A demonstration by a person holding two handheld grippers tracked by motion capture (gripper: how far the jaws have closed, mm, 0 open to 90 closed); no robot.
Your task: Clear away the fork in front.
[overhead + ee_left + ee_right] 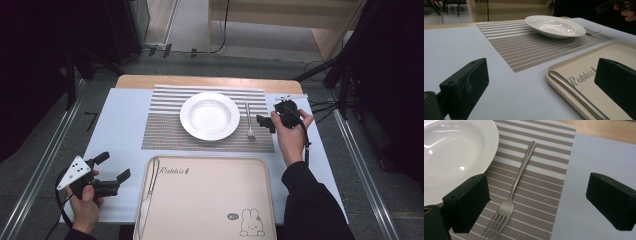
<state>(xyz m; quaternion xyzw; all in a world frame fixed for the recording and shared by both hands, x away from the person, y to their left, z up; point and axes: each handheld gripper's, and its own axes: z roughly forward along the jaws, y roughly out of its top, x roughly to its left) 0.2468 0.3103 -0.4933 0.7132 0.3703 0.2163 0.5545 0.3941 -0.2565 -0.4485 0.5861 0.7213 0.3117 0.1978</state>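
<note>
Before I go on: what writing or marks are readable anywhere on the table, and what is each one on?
"Rabbit": script lettering on the cream tray, near its upper left corner, beside the knife.
Small dark speech-bubble mark next to the rabbit drawing on the tray: too small to read.
Stamped mark on the fork handle near its end: too small to read.
Nothing readable on the plate or placemat.

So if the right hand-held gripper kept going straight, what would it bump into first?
Probably the fork: it lies on the mat just ahead between the open jaws of the right hand-held gripper, though depth is unclear.
</note>
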